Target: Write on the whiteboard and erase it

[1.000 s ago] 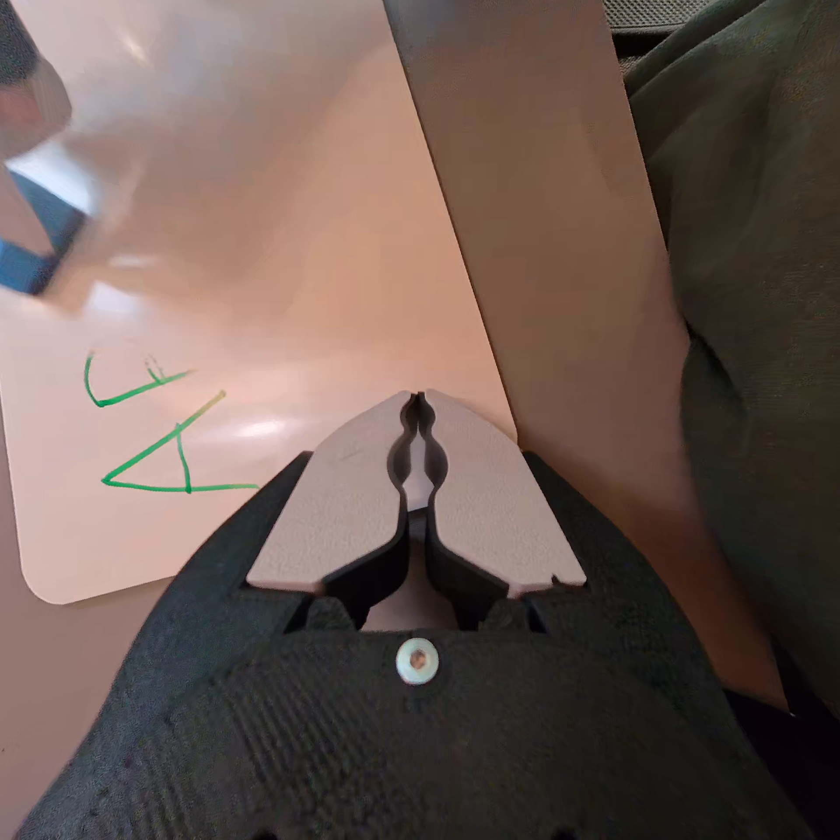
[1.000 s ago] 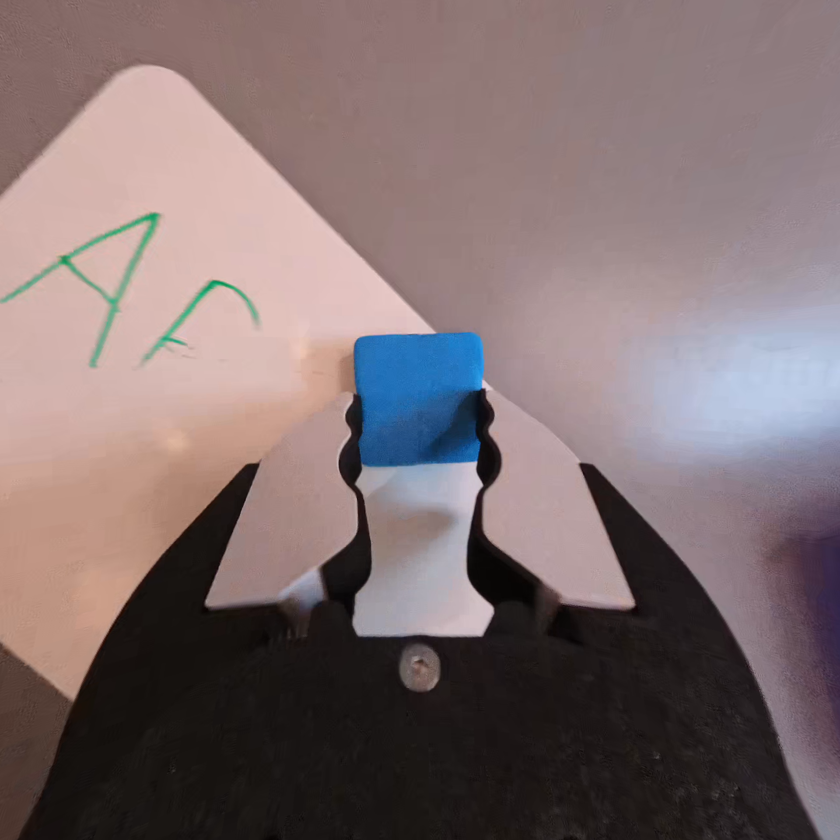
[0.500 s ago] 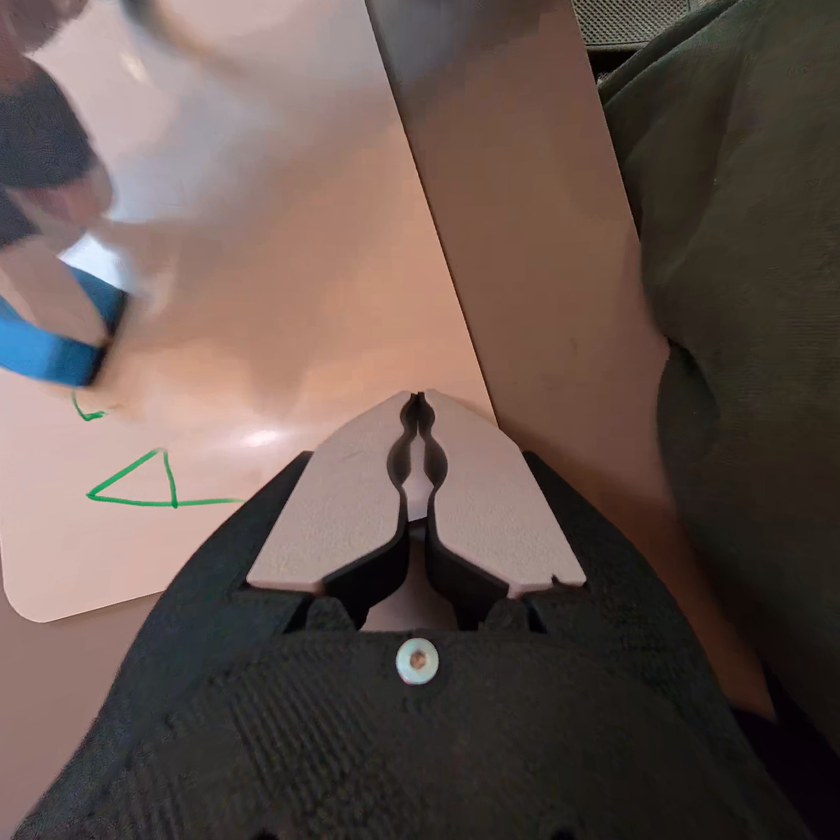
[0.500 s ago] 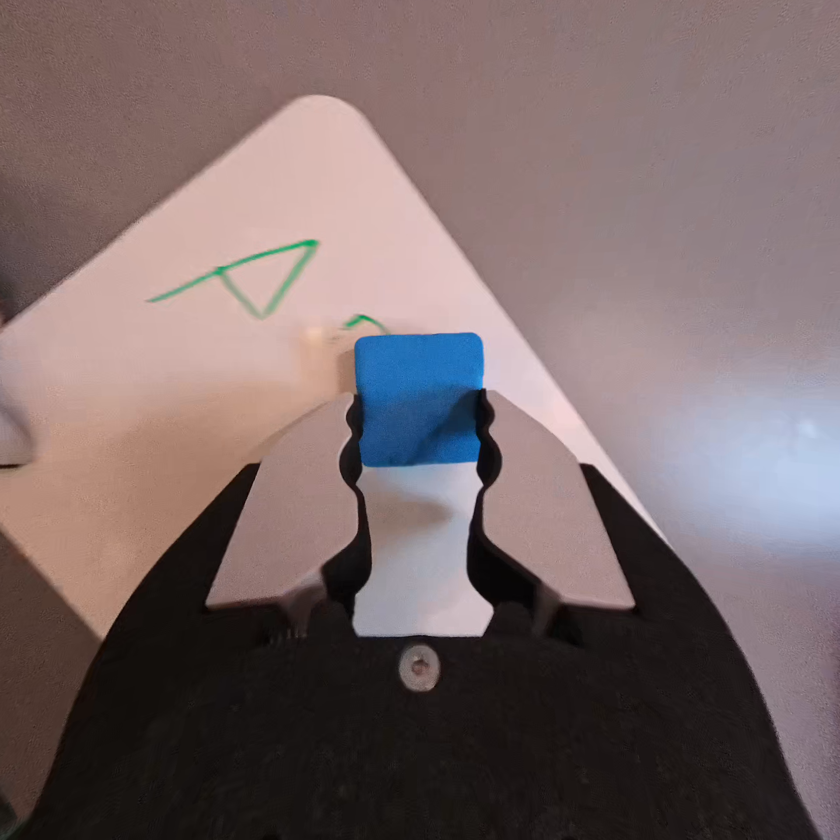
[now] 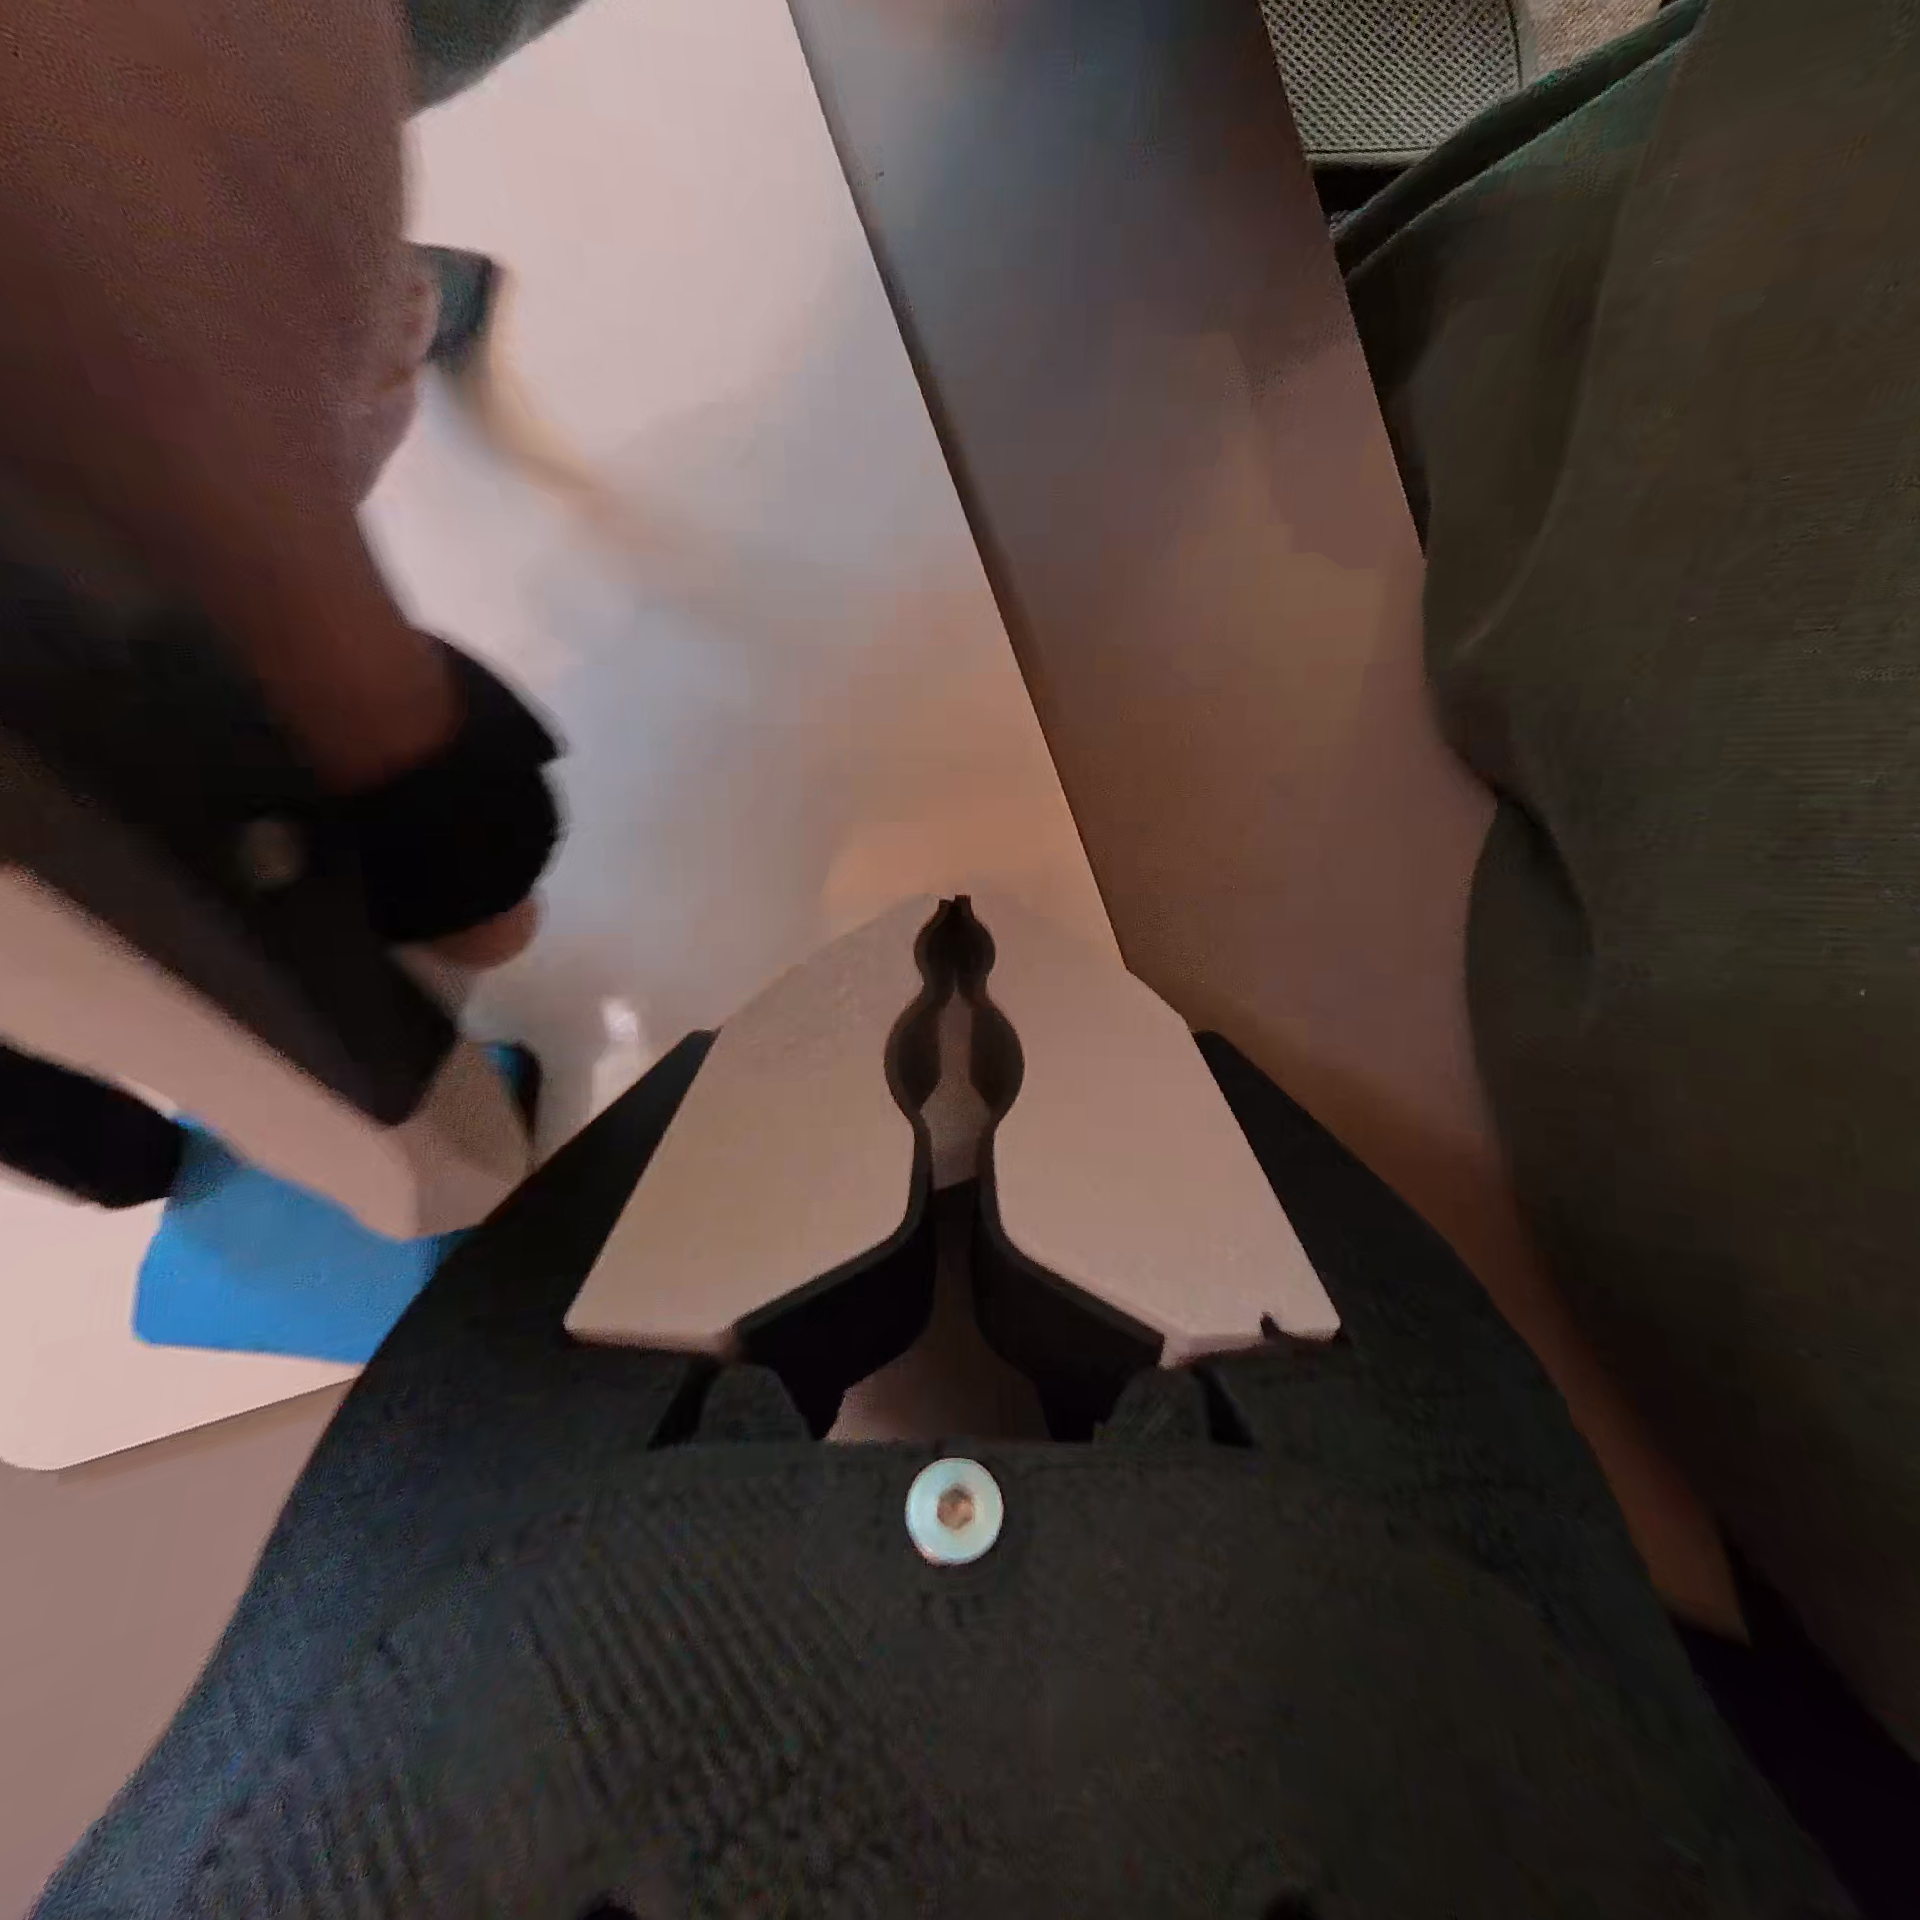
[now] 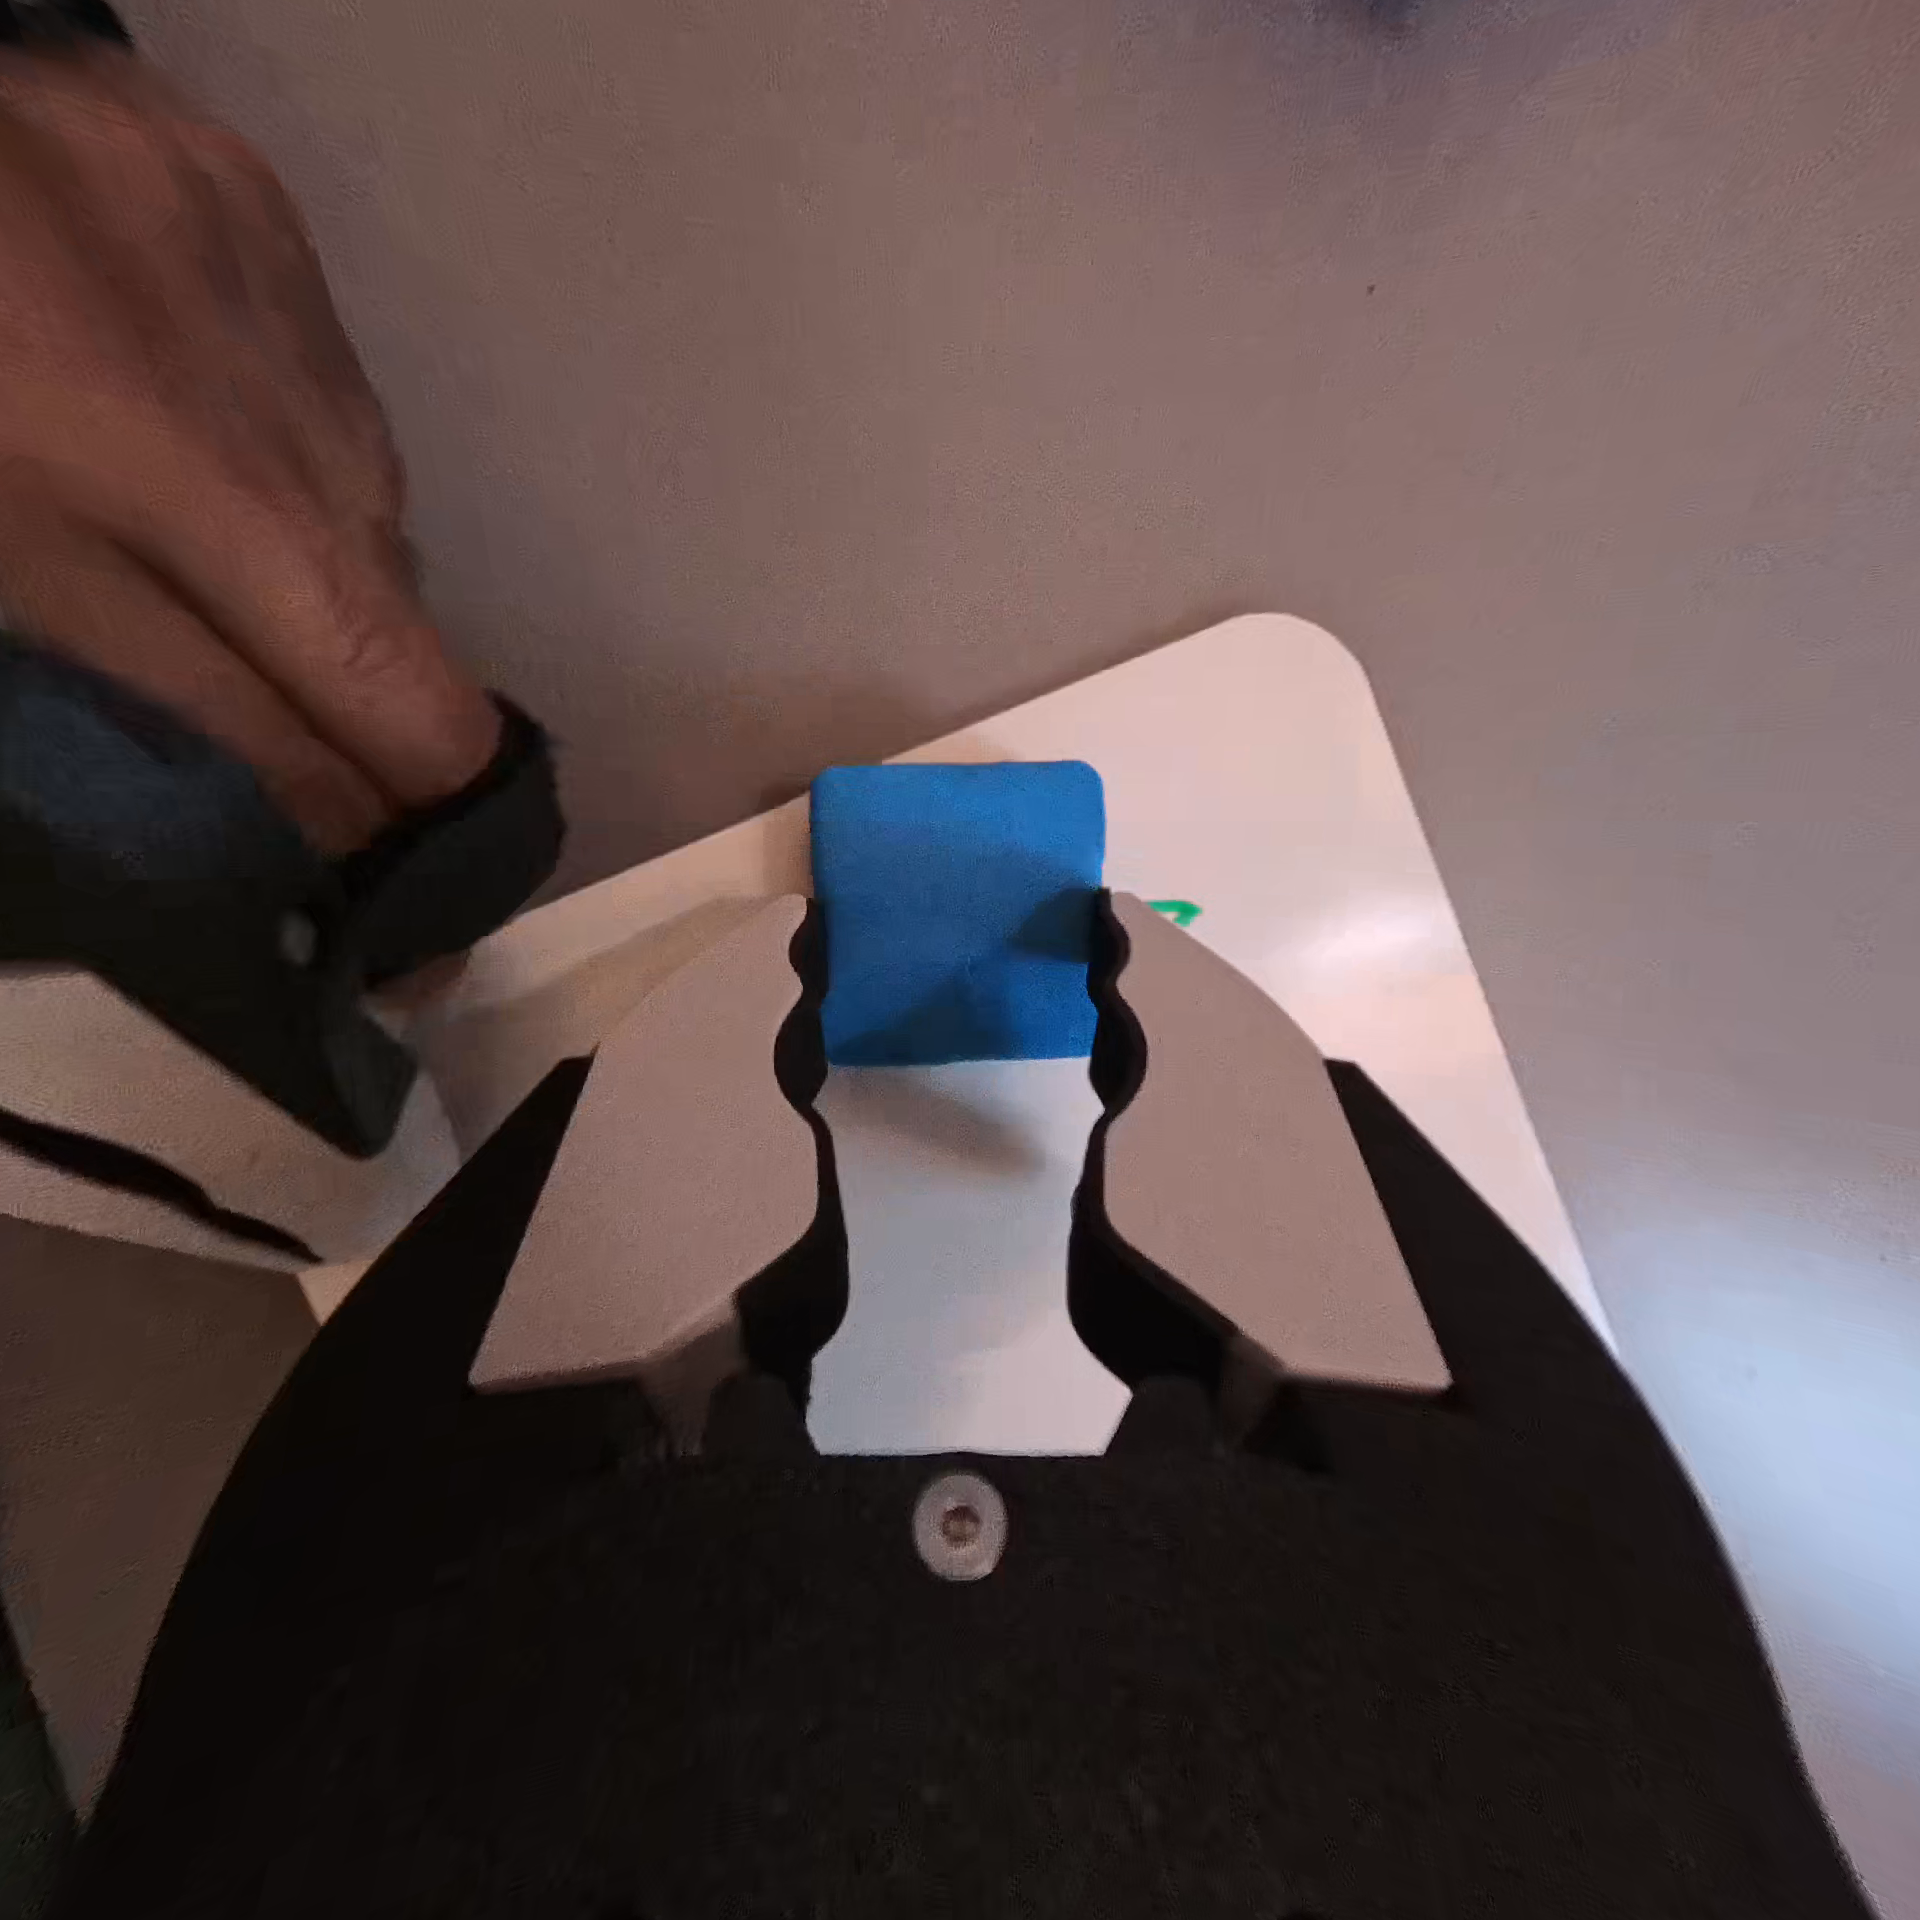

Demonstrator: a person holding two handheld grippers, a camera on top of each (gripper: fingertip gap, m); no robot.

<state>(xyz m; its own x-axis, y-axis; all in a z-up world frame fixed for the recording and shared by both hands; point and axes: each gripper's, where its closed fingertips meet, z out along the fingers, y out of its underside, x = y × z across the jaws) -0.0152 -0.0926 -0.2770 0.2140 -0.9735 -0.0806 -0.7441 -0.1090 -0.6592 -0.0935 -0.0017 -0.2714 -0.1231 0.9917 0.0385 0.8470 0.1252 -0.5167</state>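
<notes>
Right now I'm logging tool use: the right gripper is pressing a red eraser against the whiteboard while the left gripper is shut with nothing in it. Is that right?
Not quite: the eraser is blue, not red, as the right wrist view shows. The rest stands: the right gripper clamps it against the whiteboard, and the left gripper is shut with nothing in it.

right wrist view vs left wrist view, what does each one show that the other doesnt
Only the right wrist view shows a small green mark left on the whiteboard, the hand on the left gripper, and the right gripper from behind, its pads pressed on the blue eraser. Only the left wrist view shows the left gripper shut on nothing, a person's dark green clothing, and no writing. Both show the whiteboard, the table and the eraser on the board.
</notes>
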